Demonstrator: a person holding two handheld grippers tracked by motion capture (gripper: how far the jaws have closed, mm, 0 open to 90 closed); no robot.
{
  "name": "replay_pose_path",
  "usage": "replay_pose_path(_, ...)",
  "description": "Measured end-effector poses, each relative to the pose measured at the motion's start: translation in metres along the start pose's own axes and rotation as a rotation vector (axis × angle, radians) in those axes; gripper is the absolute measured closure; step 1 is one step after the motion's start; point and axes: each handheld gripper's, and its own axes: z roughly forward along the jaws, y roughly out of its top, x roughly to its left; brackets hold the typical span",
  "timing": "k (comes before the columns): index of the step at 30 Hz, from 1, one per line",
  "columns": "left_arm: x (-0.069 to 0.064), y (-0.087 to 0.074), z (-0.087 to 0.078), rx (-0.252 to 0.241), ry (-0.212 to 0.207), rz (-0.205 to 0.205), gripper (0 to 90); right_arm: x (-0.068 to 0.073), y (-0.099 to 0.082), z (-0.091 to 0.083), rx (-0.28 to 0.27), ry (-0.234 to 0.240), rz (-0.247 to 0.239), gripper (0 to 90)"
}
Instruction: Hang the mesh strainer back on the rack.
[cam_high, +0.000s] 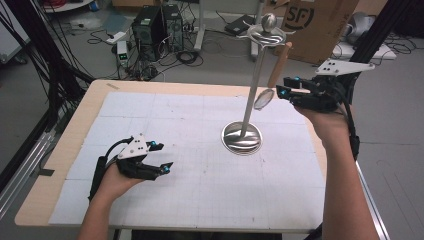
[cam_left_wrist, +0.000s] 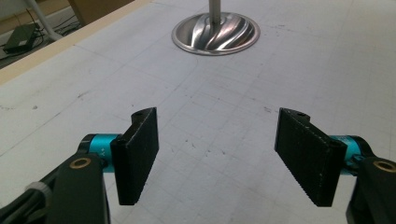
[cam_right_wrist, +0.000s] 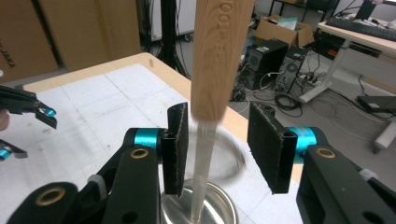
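Left fingers: the left gripper (cam_high: 161, 156) rests low over the mat (cam_high: 200, 190), jaws spread wide, empty.
Right fingers: the right gripper (cam_right_wrist: 218, 140) is raised, jaws apart either side of the wooden handle (cam_right_wrist: 219, 56); no pad seems to touch it.
Strainer: hangs from the stand (cam_high: 250, 85), long axis near upright, wire ring (cam_high: 264, 98) lowest.
Nearer hand: the right, by far.
Unclear: the ring is blurred; the hook holding it is hard to make out.
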Motion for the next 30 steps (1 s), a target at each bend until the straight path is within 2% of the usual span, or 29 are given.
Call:
replay_pose_path(3, 0.0, 0.0, 0.0, 0.0, 0.0, 0.0, 31.0, 0.001, -0.005, -0.002, -0.011, 0.002, -0.01, 56.3)
replay_pose_path(9, 0.001, 0.0, -0.001, -0.001, 0.004, -0.002, 30.6, 0.006, -0.02, -0.004, 0.0, 0.016, 0.0, 53.6)
replay_pose_path(10, 0.001, 0.0, -0.001, -0.002, 0.005, -0.003, 30.6, 0.007, -0.026, -0.003, 0.005, 0.021, -0.015, 52.7)
replay_pose_path(15, 0.001, 0.0, 0.0, 0.0, 0.007, -0.004, 30.4, 0.013, -0.037, -0.003, 0.007, 0.035, -0.017, 51.3)
replay_pose_path(30, 0.001, 0.001, -0.003, -0.021, 0.008, -0.013, 29.9, 0.033, -0.069, 0.007, -0.021, 0.076, -0.014, 43.4)
